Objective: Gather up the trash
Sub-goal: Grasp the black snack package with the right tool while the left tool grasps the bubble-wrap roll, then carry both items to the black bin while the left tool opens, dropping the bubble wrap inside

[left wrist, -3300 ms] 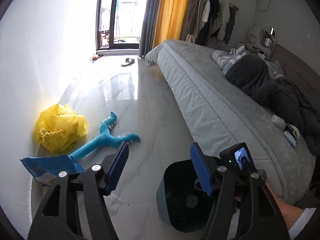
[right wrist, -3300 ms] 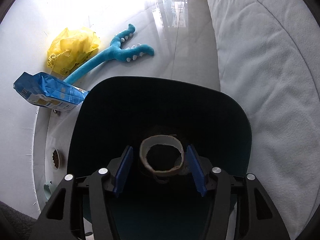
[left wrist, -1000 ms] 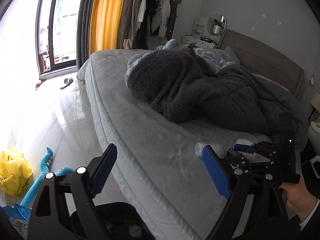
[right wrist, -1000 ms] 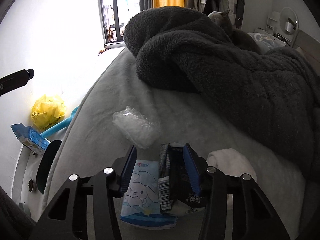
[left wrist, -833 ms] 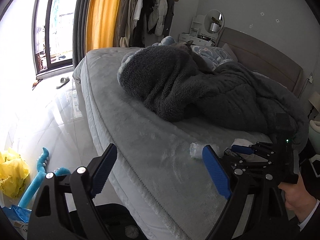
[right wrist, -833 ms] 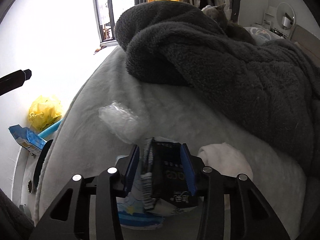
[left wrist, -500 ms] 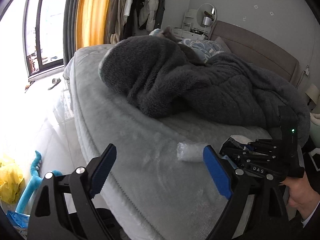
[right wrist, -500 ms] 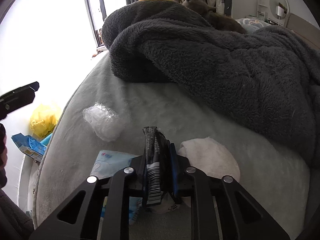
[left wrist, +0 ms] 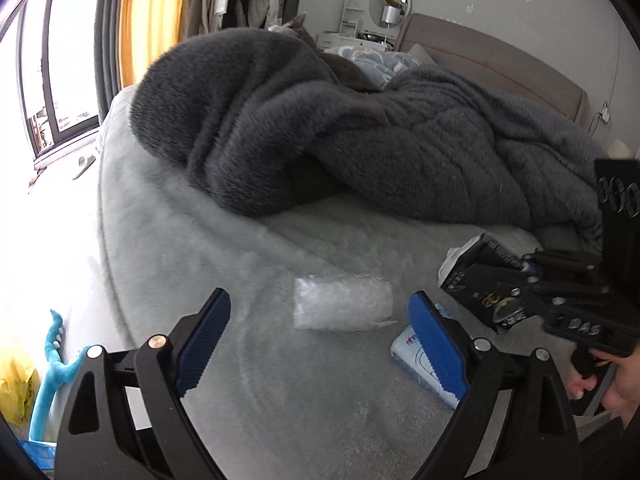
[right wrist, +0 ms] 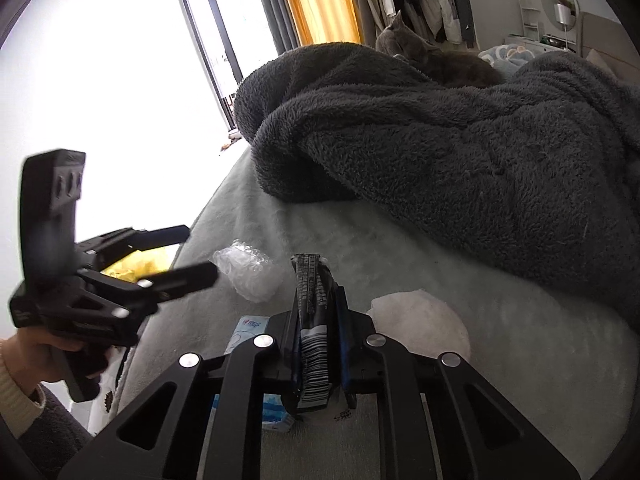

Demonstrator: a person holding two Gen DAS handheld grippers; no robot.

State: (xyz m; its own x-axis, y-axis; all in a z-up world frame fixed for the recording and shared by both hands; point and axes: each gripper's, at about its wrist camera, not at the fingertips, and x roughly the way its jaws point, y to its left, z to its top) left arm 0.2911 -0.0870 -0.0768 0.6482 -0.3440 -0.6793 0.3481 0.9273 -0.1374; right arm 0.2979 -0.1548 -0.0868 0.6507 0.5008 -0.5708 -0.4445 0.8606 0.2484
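1. Squeezed the black wrapper (right wrist: 314, 344) edge-on with the right gripper (right wrist: 318, 320), closing its fingers on it, nearly together, just above the bed (left wrist: 280, 400).
2. Held the left gripper (left wrist: 319, 308) wide open and empty, with the bubble wrap roll (left wrist: 342, 304) lying on the bed at twelve o'clock between its fingers, untouched.
3. Left the blue tissue pack (left wrist: 416, 354) at three o'clock of that roll, beside the right-hand finger, and a white wad (right wrist: 416, 320) at three o'clock of the wrapper.
4. Risked a slip: thin, slick foil pinched by one edge, likely to slide out on a quick swing.
5. Risked snagging the tissue pack too, lying right under the wrapper.
6. Risked squashing or rolling the bubble wrap away if closed on off-centre, being light and springy.
7. Noted the grey blanket (left wrist: 360, 140) at twelve o'clock, with a cat (right wrist: 404, 42) on it: easy to startle.
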